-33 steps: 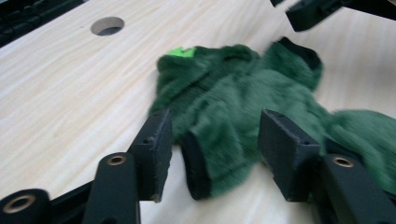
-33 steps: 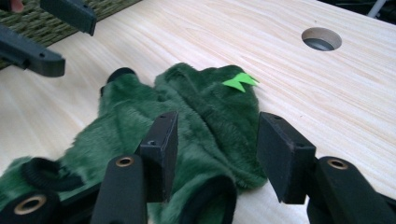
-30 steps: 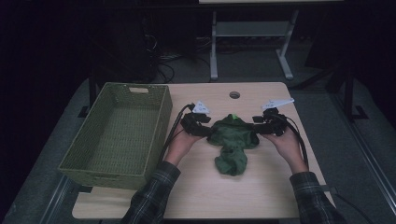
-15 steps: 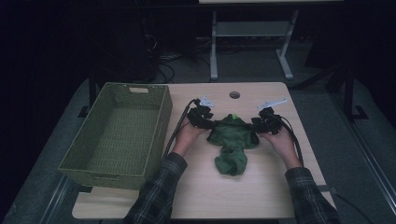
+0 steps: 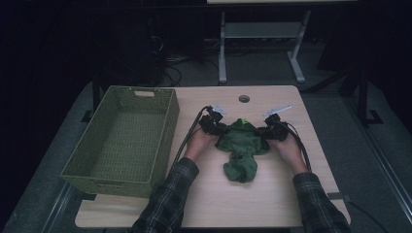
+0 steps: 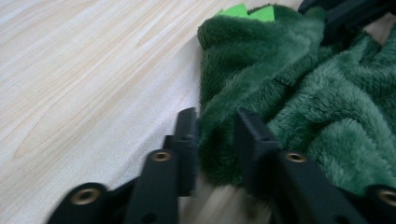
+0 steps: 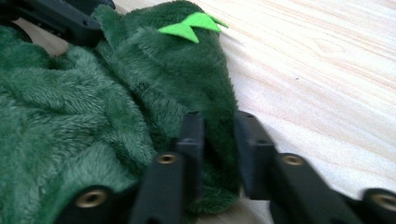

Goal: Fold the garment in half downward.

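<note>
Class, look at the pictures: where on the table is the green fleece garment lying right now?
In the high view the green fleece garment lies on the wooden table, right of the woven basket, between the left gripper and the right gripper, each closed on an upper edge.

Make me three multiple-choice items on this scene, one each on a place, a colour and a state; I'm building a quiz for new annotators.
1. Where does the woven basket stand?
A. on the table's left part
B. on the floor
C. on the garment

2. What colour are the small felt spikes on the fleece garment?
A. red
B. white
C. bright green

3. How do the left gripper's jaws stand?
A. wide open above the table
B. pinching a fold of fleece
C. closed on the basket's rim

Key: 1 A, the woven basket sits on the table, left of the fleece garment. 2 C, the felt spikes are bright green. 3 B, the left gripper has fleece squeezed between its jaws.
</note>
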A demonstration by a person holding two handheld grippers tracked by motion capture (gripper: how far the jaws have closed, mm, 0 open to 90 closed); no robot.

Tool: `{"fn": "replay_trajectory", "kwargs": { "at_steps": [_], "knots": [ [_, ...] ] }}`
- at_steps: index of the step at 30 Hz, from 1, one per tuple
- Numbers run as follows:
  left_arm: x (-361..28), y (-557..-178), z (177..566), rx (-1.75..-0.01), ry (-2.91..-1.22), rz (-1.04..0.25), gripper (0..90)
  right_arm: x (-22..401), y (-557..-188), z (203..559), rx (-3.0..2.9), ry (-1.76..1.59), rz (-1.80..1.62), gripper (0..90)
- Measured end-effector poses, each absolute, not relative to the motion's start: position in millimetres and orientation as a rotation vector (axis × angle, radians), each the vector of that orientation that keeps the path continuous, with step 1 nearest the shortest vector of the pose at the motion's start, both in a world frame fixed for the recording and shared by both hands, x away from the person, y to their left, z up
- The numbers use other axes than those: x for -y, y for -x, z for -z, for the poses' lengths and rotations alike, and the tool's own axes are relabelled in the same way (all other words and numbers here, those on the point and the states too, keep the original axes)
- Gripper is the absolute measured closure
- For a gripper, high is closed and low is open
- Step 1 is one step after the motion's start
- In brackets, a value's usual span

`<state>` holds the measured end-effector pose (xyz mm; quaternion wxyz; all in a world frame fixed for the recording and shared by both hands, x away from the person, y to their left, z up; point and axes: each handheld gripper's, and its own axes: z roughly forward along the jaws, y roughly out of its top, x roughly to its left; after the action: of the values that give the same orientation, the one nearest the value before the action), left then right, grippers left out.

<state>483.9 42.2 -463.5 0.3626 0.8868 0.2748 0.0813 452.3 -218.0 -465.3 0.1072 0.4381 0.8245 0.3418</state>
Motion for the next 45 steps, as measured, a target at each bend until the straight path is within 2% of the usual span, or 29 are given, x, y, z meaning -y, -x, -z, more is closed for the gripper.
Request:
{"fn": "replay_trajectory", "kwargs": {
  "at_steps": [5,7,17,30,39,45],
  "knots": [
    [-42.7,-484.1,463.1,-0.693,-2.293,-0.195,85.6,218.5,-451.7,464.1,-2.422,-1.291,-1.02,85.7],
    [-43.0,-484.0,462.4,-0.695,-2.292,-0.193,86.8,218.7,-451.3,463.2,-2.422,-1.29,-1.02,86.4],
    [-45.5,-474.6,435.1,-0.687,-2.188,-0.209,87.0,221.2,-440.5,439.5,-2.369,-1.237,-1.121,87.1],
    [-52.2,-451.1,395.0,-0.614,-2.138,-0.239,87.0,231.0,-418.5,406.2,-2.321,-1.165,-1.233,87.1],
    [-55.9,-430.0,382.6,-0.577,-2.117,-0.247,87.0,229.9,-397.9,387.0,-2.323,-1.085,-1.268,87.2],
    [-59.0,-415.3,382.1,-0.556,-2.111,-0.251,87.0,228.8,-384.0,386.5,-2.33,-1.042,-1.286,87.2]
  ]
}}
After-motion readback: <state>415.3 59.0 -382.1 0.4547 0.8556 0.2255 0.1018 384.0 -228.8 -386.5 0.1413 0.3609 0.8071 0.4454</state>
